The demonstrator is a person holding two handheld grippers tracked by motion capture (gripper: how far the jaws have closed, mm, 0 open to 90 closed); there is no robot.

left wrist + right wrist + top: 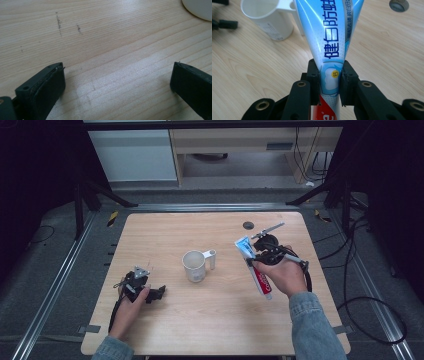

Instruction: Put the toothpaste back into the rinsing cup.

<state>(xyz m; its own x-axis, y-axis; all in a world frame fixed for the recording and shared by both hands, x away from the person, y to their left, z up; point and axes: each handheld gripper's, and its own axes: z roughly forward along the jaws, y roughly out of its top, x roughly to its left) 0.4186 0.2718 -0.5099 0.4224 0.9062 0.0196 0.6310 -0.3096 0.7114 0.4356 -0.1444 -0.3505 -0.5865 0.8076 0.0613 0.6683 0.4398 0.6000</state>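
A blue, white and red toothpaste tube is held off the table at the right, tilted, its flat blue end up and to the left. My right gripper is shut on it; in the right gripper view the two black pads squeeze the tube at its middle, around the gripper midpoint. A white mug with its handle to the right stands upright at the table's centre, also the mug. My left gripper rests low at the left, open, with bare wood between its jaws.
The wooden table has a small dark round grommet near its far edge, also the grommet. Cables trail off the right side of the table. The mug's rim peeks into the left gripper view at top right.
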